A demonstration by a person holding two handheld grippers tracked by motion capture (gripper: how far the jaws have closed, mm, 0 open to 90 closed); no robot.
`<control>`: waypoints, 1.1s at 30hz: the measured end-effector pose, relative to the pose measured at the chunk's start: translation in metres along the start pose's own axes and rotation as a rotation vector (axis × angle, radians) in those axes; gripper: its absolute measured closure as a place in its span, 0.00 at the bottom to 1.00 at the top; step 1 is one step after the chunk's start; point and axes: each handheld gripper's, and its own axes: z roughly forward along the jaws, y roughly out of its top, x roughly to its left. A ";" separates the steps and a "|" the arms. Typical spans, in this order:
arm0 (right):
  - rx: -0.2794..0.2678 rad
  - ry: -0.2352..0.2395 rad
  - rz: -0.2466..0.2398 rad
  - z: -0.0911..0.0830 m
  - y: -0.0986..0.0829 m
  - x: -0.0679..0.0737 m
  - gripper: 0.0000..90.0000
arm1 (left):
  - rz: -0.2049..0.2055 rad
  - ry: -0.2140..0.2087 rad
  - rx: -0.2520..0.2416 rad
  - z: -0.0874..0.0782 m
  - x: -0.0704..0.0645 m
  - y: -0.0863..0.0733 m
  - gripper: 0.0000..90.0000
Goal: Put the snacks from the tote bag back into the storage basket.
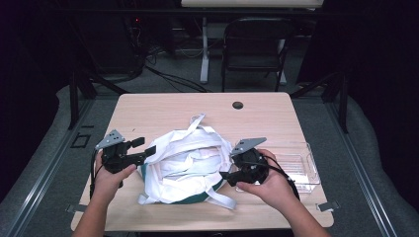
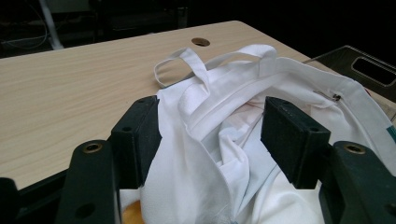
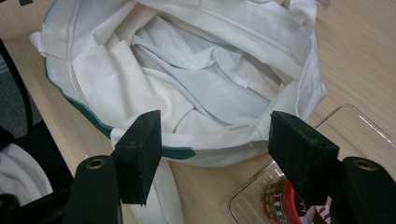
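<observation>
Mid-table (image 1: 163, 106), a crumpled white bag (image 1: 185, 165) with green trim, mouth gaping, straps splayed toward the far edge and the near edge. At its left rim, the left gripper (image 1: 143, 148), jaws wide apart, bag cloth bunched between them and brushing the left jaw, nothing clamped. At its right rim, the right gripper (image 1: 226, 176), jaws likewise spread wide, poised just short of the green-edged hem, gripping nothing. Just right of the bag, a clear plastic bin (image 1: 309, 170) with a red-and-black round item (image 3: 278, 200) inside. Beyond the table, a folding chair (image 1: 254, 47) against a dark backdrop.
</observation>
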 end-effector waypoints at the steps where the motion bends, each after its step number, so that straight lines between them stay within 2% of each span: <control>1: -0.017 -0.004 0.007 0.000 -0.004 0.001 0.39 | 0.000 0.000 0.000 0.000 0.000 0.000 0.42; 9: -0.049 -0.023 0.010 -0.001 -0.017 0.004 0.40 | 0.005 -0.001 0.009 0.001 -0.001 0.000 0.42; 13: -0.060 -0.017 0.011 0.001 -0.022 0.004 0.41 | 0.005 -0.002 0.011 0.001 -0.001 0.000 0.42; 22: -0.064 -0.009 0.018 0.005 -0.031 0.005 0.42 | 0.006 -0.003 0.013 0.002 -0.001 -0.001 0.42; 23: -0.077 -0.010 0.019 0.007 -0.032 0.006 0.42 | 0.006 -0.002 0.013 0.002 -0.001 -0.001 0.42; 33: -0.076 -0.022 0.017 0.009 -0.041 0.005 0.43 | 0.006 -0.005 0.022 0.003 -0.001 -0.001 0.42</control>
